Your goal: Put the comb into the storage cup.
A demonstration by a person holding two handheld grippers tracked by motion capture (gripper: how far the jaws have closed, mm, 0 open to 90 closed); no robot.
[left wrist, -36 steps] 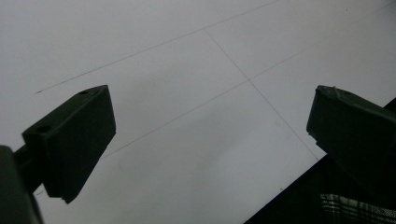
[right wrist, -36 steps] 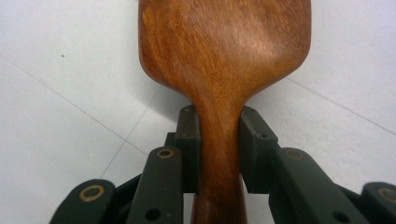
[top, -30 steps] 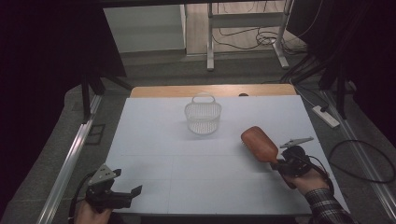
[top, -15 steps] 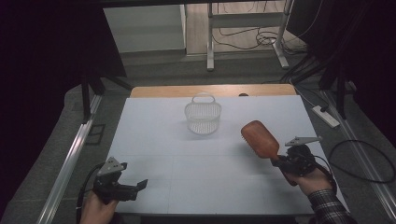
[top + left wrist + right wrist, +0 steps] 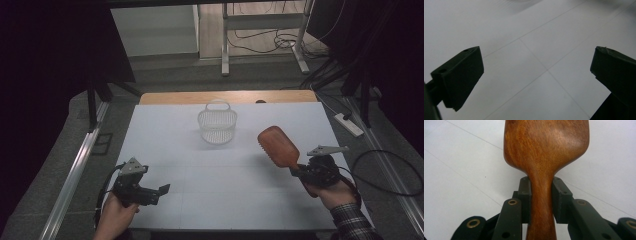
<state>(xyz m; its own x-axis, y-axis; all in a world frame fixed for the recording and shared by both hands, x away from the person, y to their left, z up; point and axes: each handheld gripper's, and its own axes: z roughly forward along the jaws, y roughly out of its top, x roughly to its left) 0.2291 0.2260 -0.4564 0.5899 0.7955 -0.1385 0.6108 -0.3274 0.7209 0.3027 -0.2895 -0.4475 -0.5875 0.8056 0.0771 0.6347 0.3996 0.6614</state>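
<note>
A wooden hairbrush (image 5: 278, 146) with a reddish-brown paddle head is held up over the right side of the white table, bristles facing left. My right gripper (image 5: 299, 171) is shut on its handle. In the right gripper view the two black pads (image 5: 524, 192) squeeze the narrow neck of the hairbrush (image 5: 544, 147) from both sides. A small white wire basket (image 5: 217, 125) with a loop handle stands at the middle back of the table. My left gripper (image 5: 162, 190) hovers near the front left edge, open. In the left gripper view its jaws stand wide apart with only the table sheet (image 5: 534, 62) between them.
The white sheet (image 5: 220, 165) covers most of the table; a strip of brown wood (image 5: 225, 96) shows at the far edge. Metal rails run along both sides. A power strip (image 5: 350, 125) and cables lie on the floor to the right.
My left gripper has moved rightward and a little farther onto the table. The hairbrush in my right gripper has tilted up and risen slightly.
</note>
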